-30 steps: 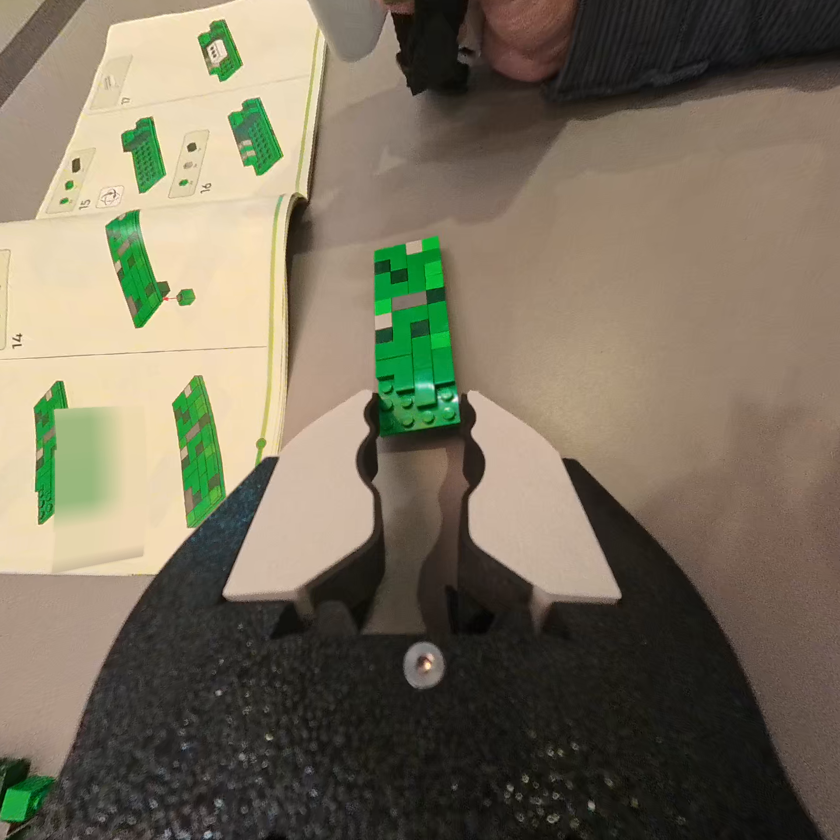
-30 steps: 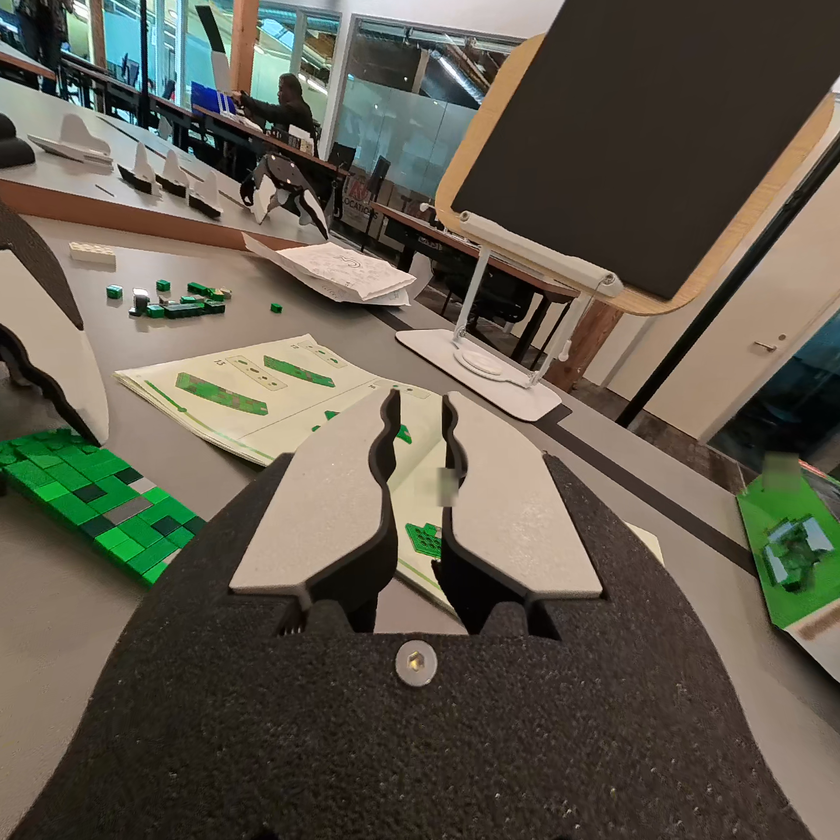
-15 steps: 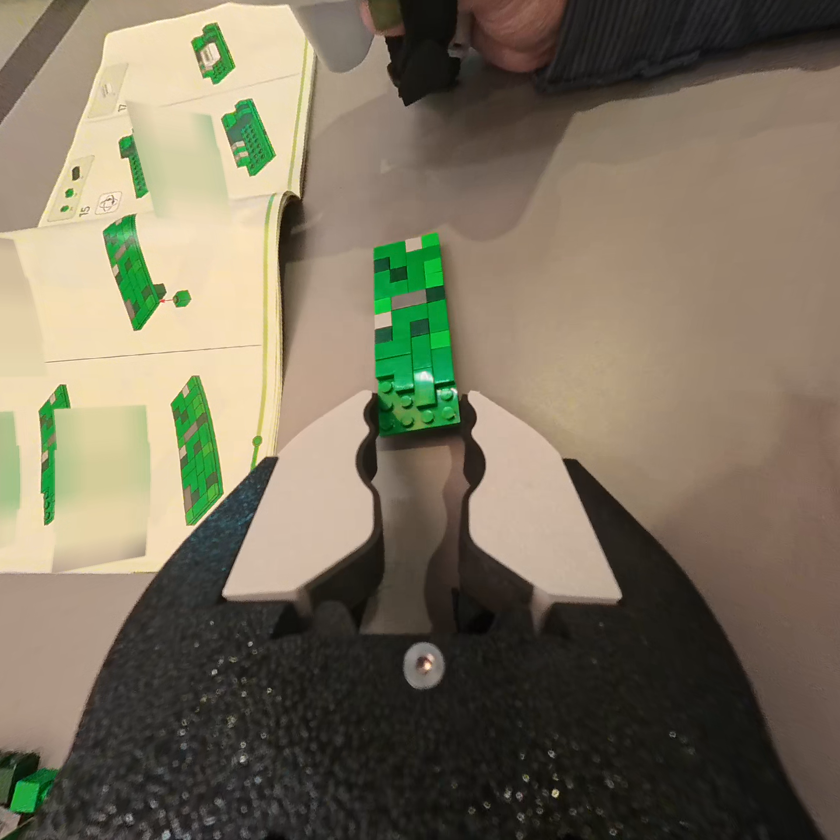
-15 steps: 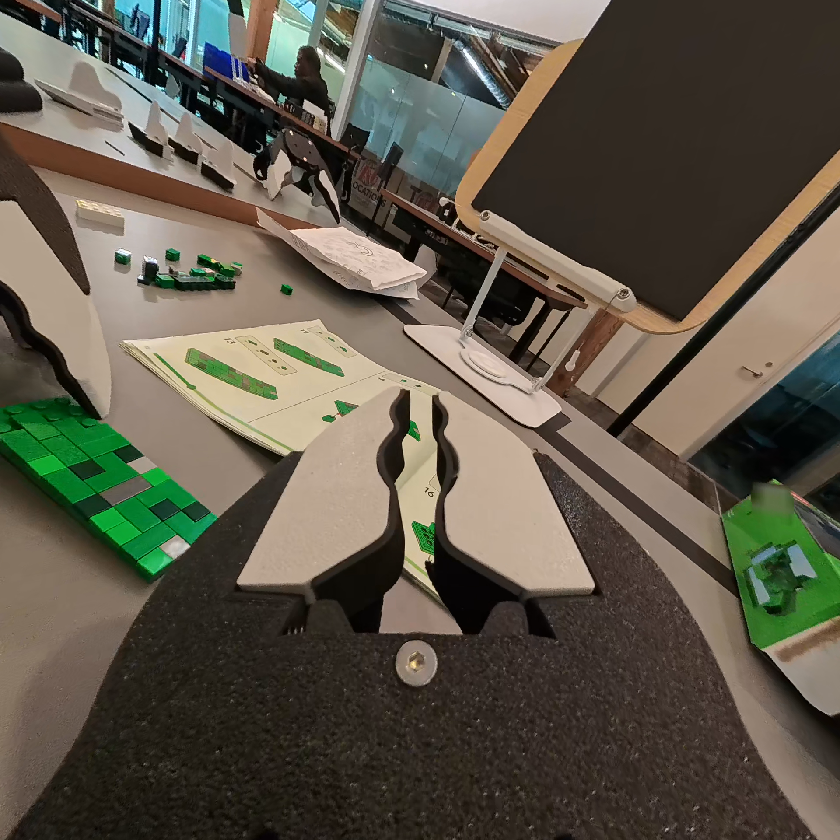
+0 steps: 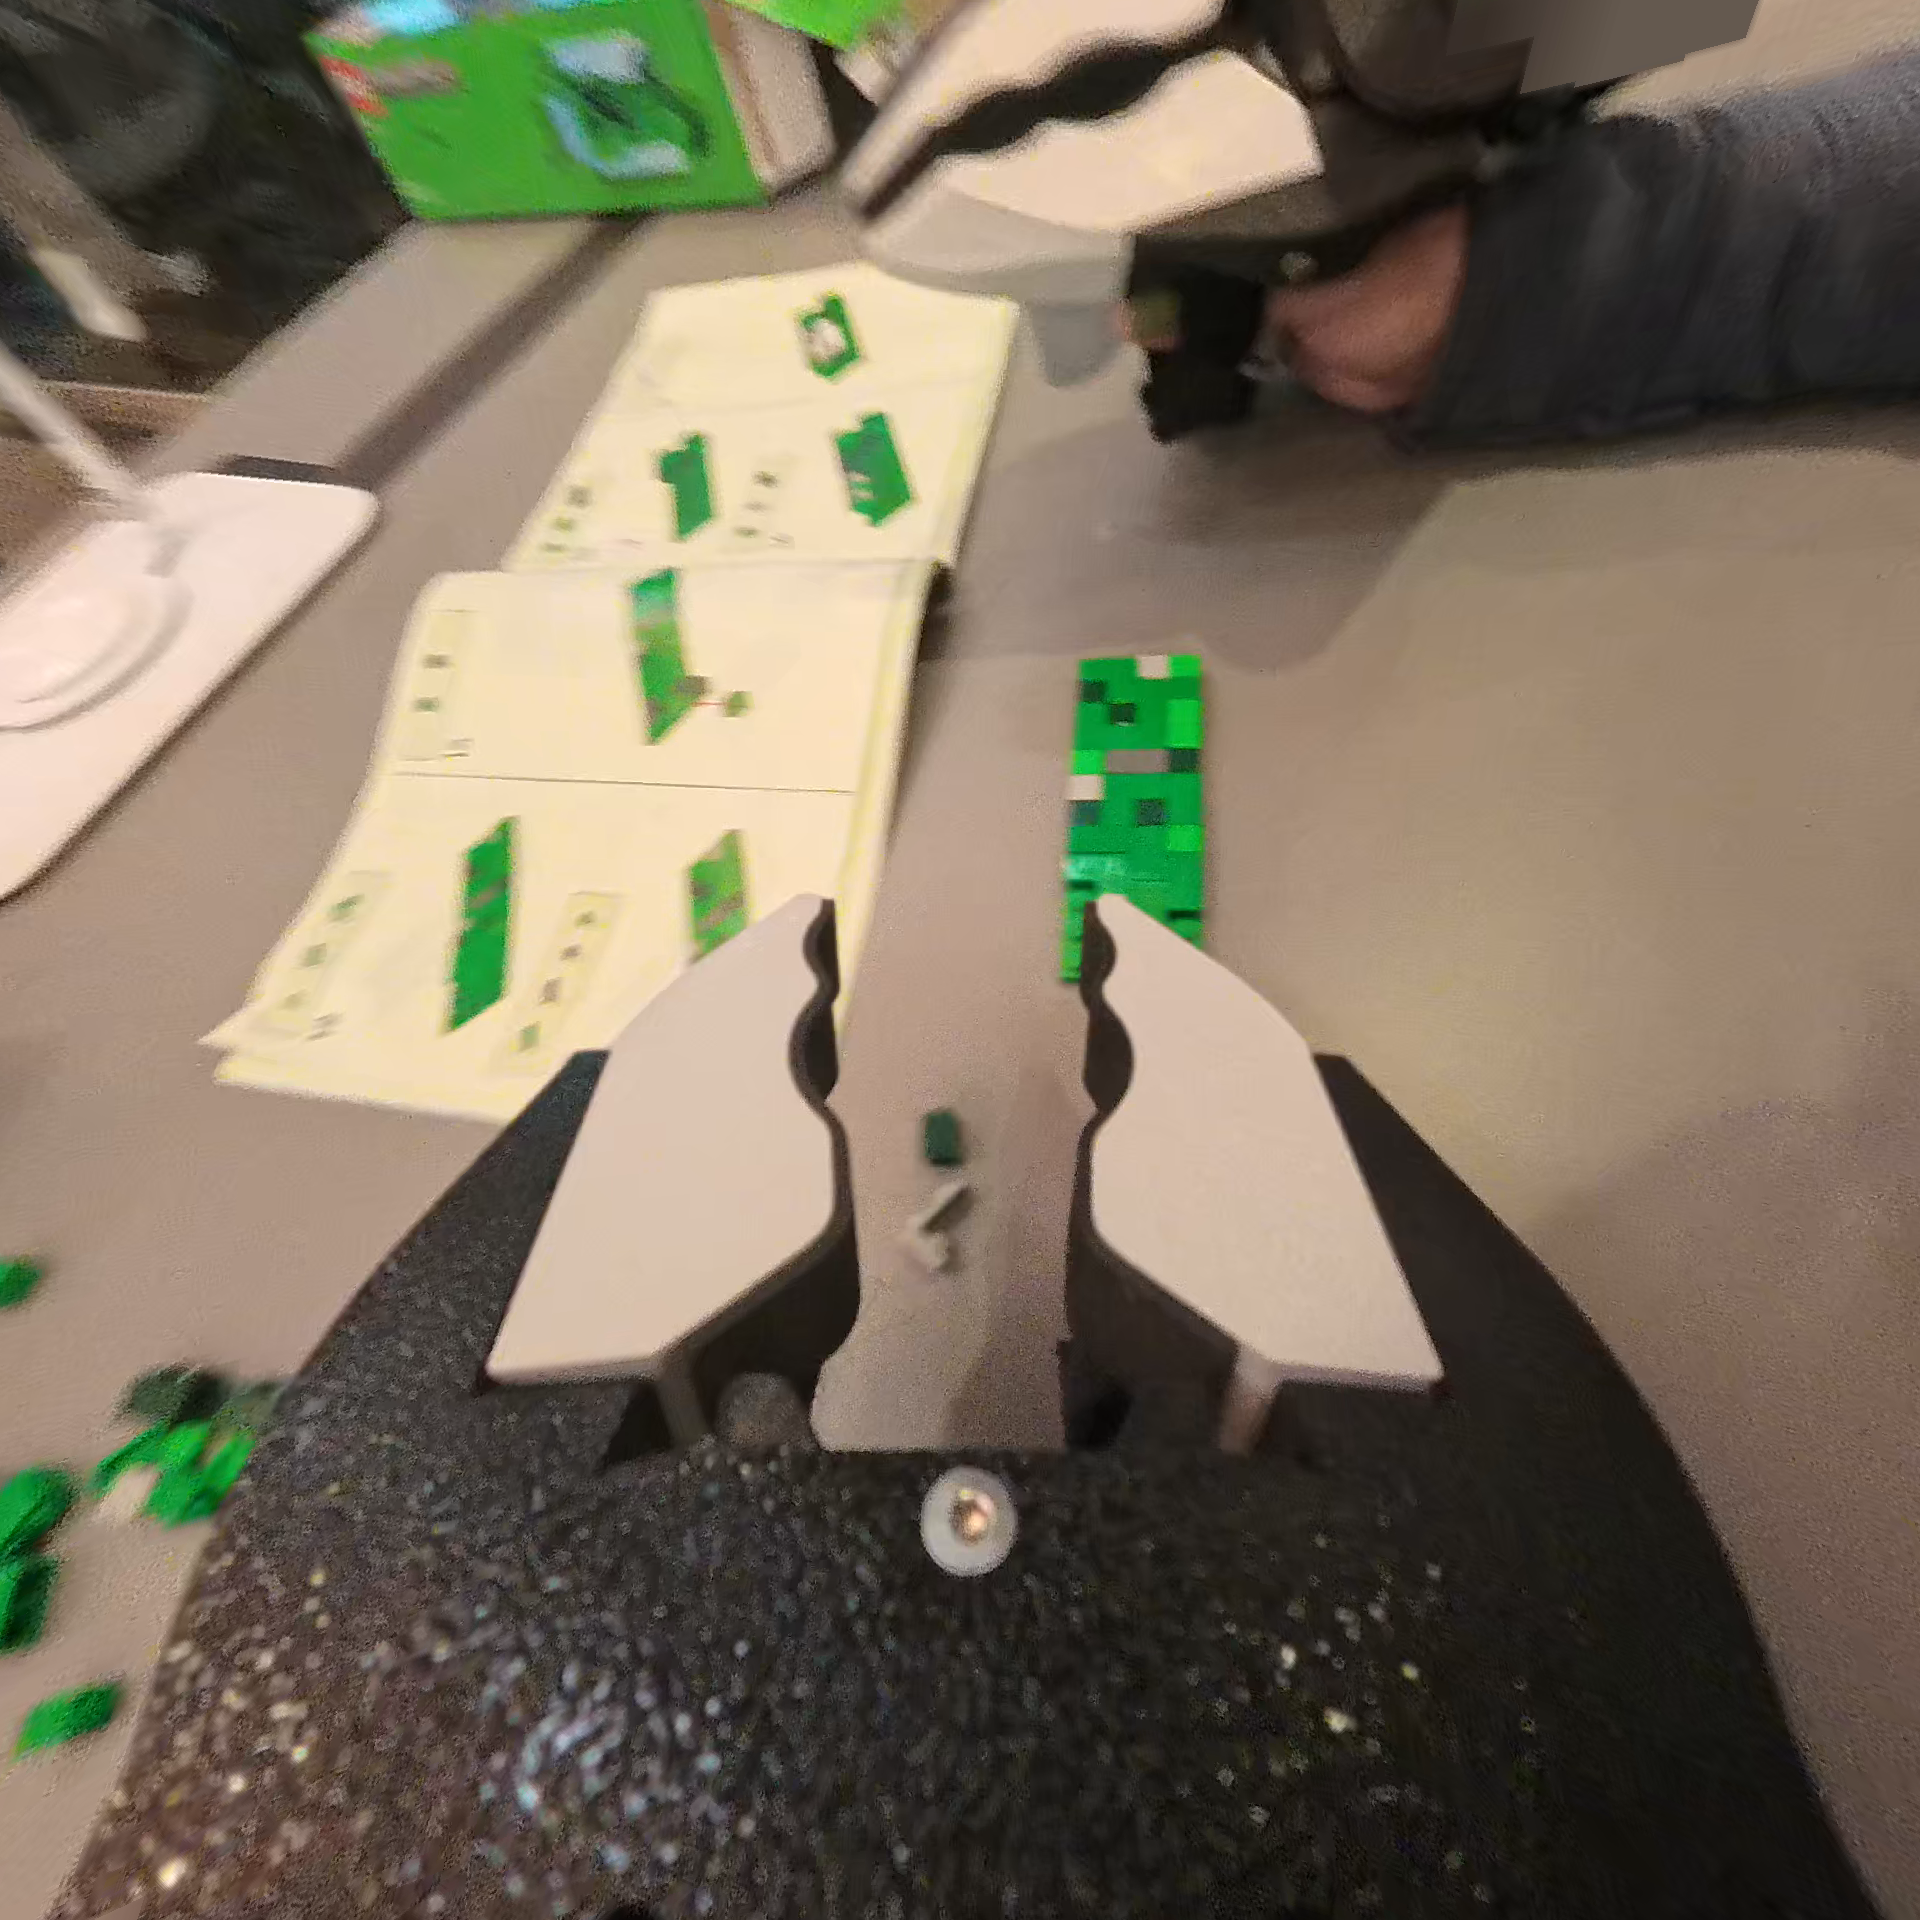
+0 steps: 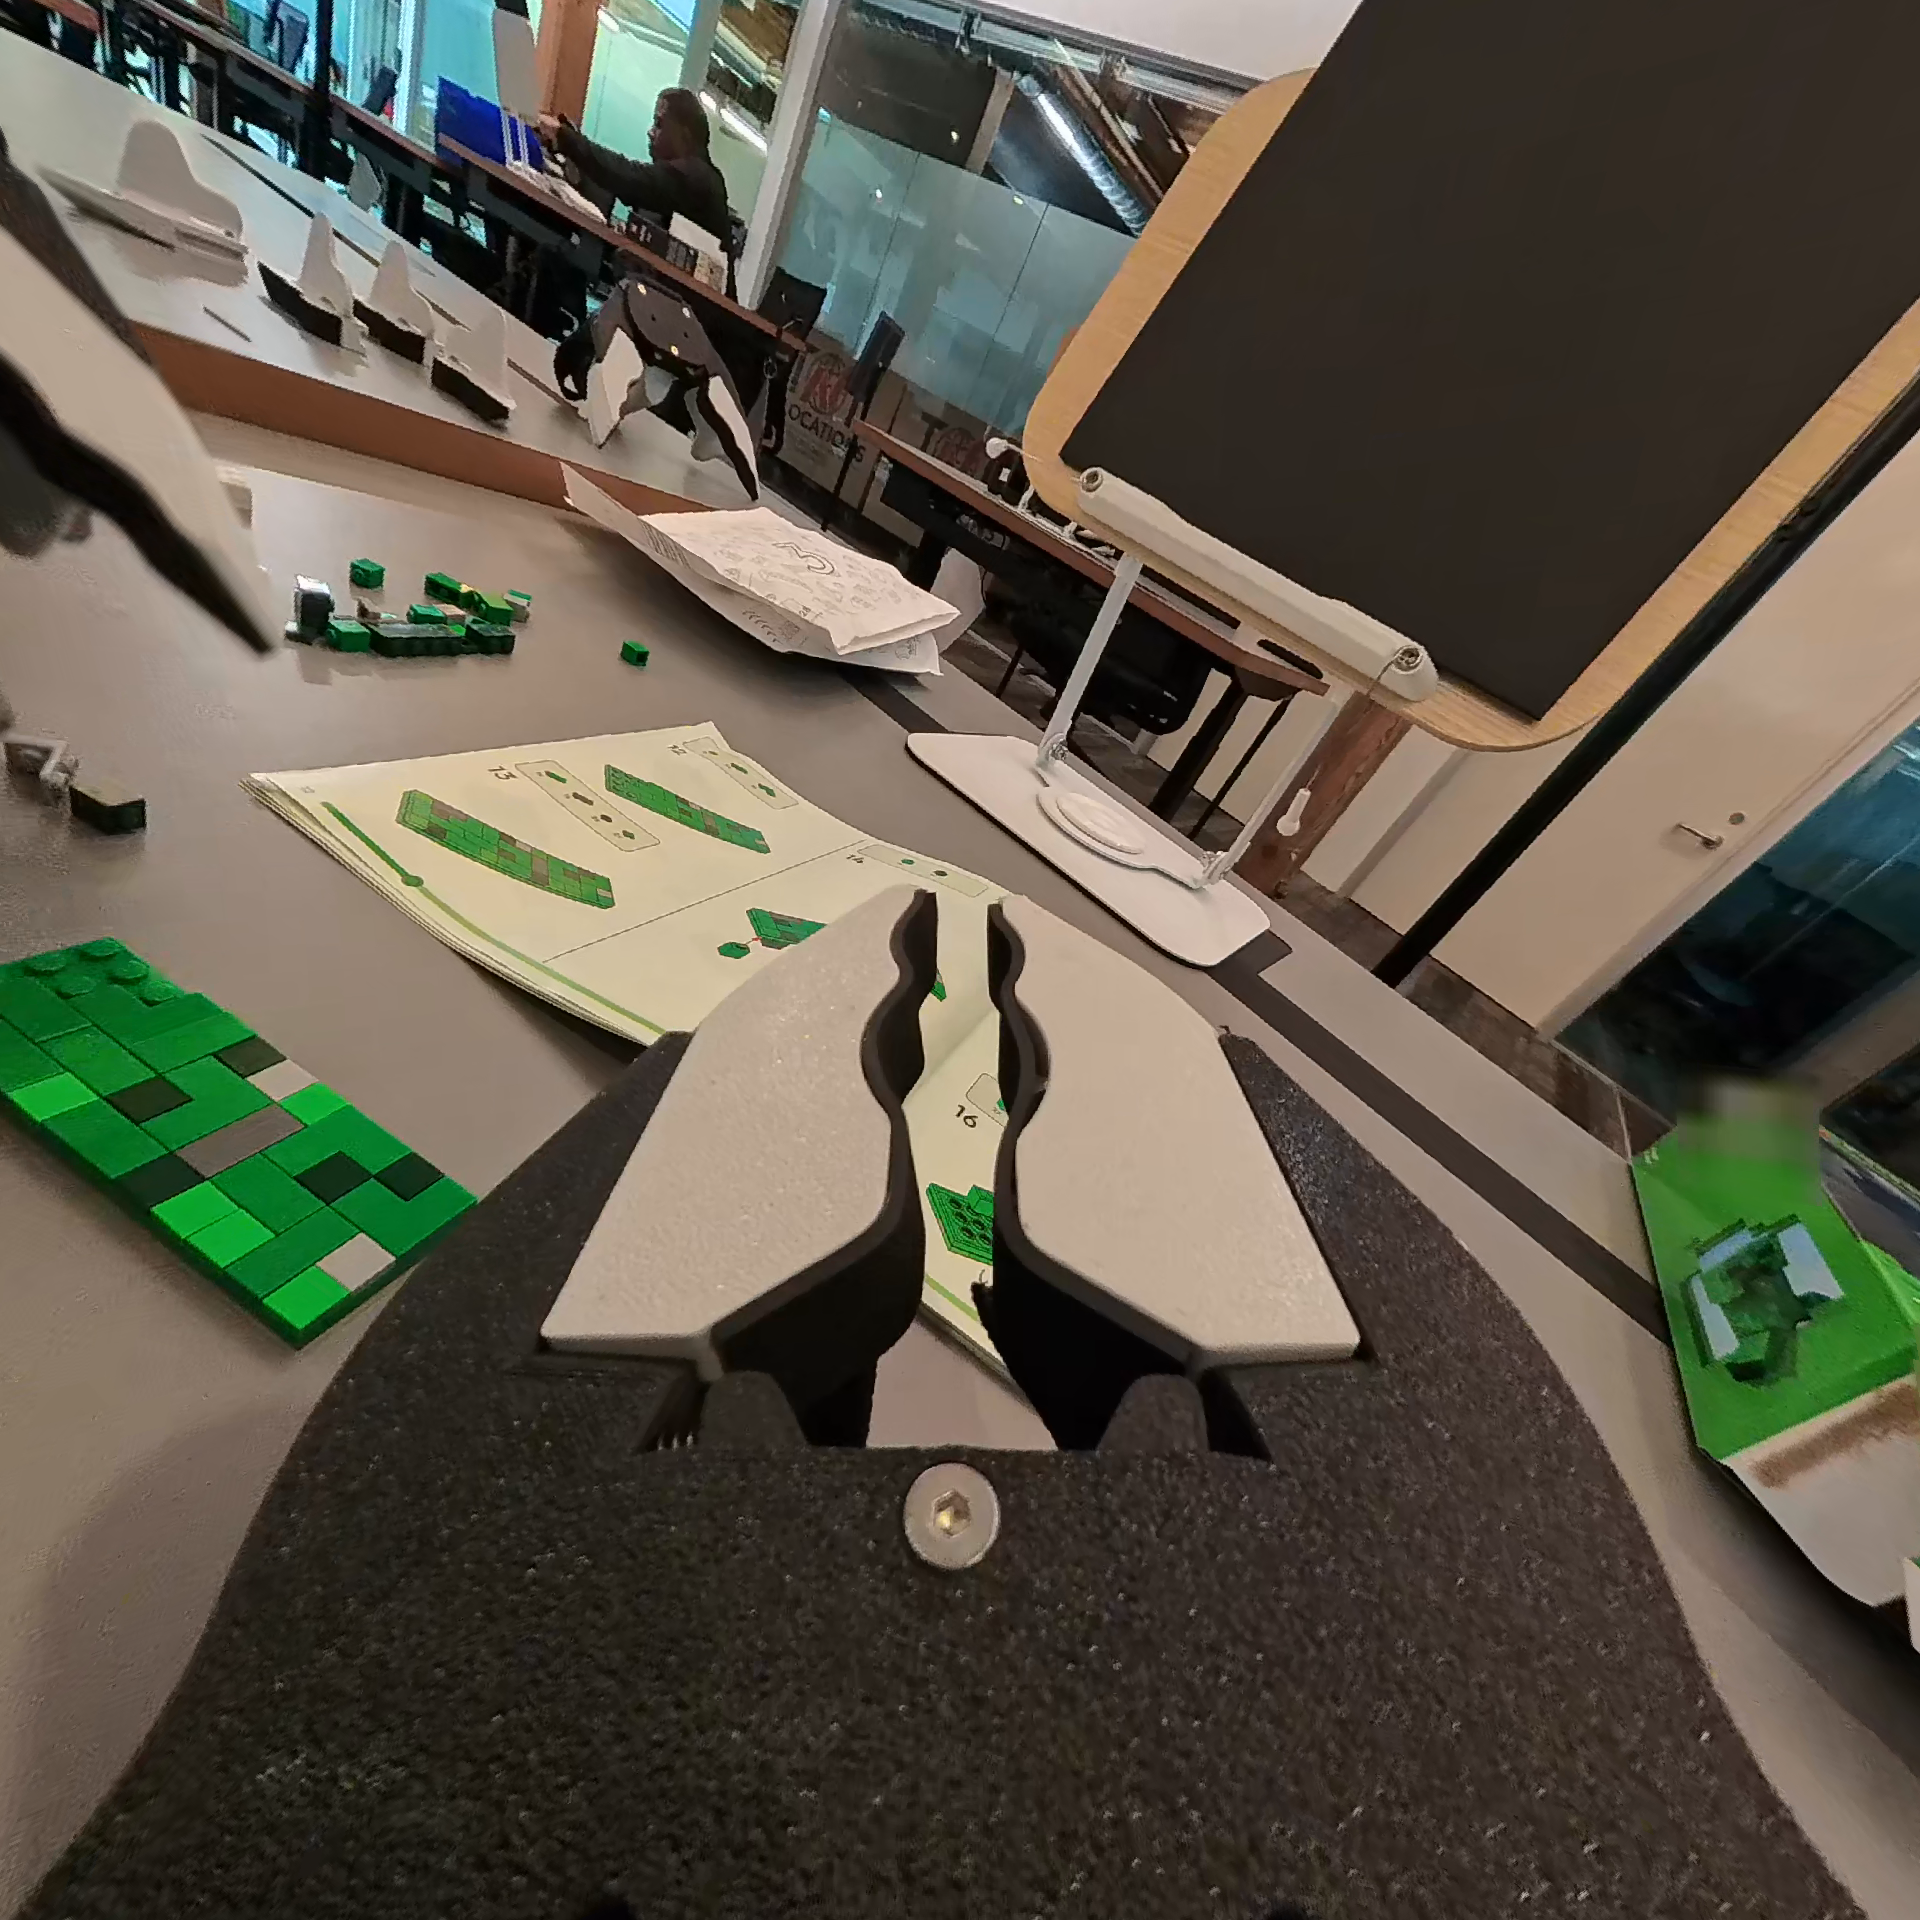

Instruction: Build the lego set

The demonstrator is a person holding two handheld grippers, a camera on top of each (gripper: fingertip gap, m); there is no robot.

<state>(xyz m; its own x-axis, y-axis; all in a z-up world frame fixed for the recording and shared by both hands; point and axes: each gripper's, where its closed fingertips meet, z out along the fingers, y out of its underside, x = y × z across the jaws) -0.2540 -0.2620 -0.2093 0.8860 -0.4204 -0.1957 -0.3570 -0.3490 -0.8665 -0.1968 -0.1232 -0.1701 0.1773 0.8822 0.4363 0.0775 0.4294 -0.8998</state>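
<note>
The long green lego plate [image 5: 1138, 810] lies flat on the grey table, with tiles in several greens and grey on top. My left gripper [image 5: 961, 925] is open and empty, pulled back to the left of the plate's near end; its right fingertip [image 5: 1117, 940] overlaps that end in view. A small dark green brick [image 5: 943, 1132] and a grey piece [image 5: 940, 1226] lie on the table between its fingers. My right gripper [image 6: 958, 914] hovers over the open instruction booklet [image 6: 582, 862], its jaws nearly closed with a narrow gap and nothing in it. The plate [image 6: 208, 1132] lies at its left.
The booklet [image 5: 675, 727] lies left of the plate. Loose green bricks [image 5: 104, 1475] sit at the lower left and also show far off in the right wrist view [image 6: 416, 623]. A white stand base [image 6: 1091, 831], a paper bag [image 6: 800, 592] and a green box [image 6: 1766, 1299] border the work area. The gap from one gripper's tips to the other's is roughly 15 cm. Measured from the fingertips, the long green lego plate [image 5: 1138, 810] is 6 cm or so from the left gripper and 12 cm from the right. My right wrist view [image 6: 172, 1090] looks at it from another angle.
My left gripper let go of the green plate's near end, opened wider and pulled back to the left. The plate stayed on the table. My right jaws narrowed earlier and now hold that gap.
</note>
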